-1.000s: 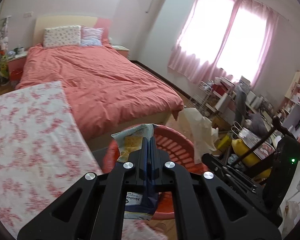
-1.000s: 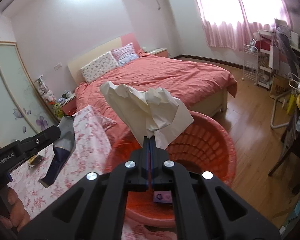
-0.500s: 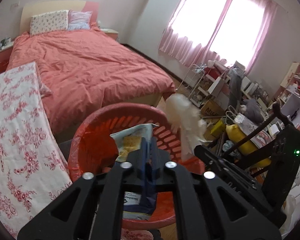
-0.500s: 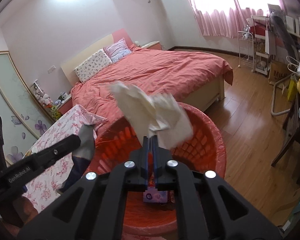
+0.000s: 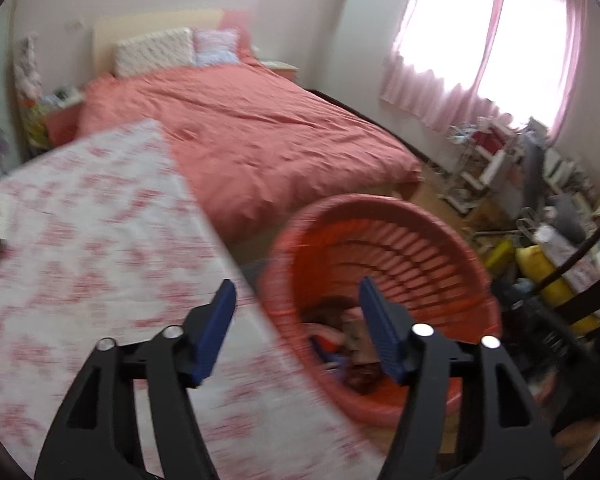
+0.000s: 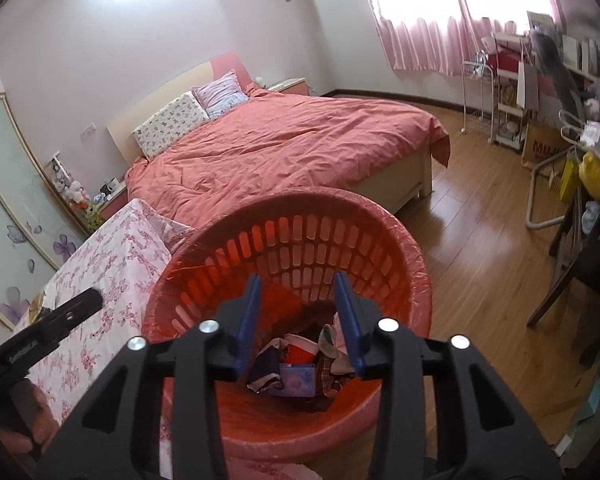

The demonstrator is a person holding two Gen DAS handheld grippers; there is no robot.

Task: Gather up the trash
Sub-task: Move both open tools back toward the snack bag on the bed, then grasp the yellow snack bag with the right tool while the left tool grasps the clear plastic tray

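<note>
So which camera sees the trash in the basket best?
The right wrist view. It looks straight down into the red basket, so the trash at the bottom is sharp. The left wrist view is blurred, and a gripper finger hides part of the pile.

both grippers' jaws opening, nothing between now; wrapper and tissue gone from fingers point(image 6: 249, 312), dropped into basket point(image 6: 300, 204).

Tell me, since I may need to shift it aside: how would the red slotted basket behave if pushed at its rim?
The red basket probably slides easily on the smooth wood floor. It looks light: thin slotted plastic holding only some wrappers and paper. Being tall, a high push may tip it.
</note>
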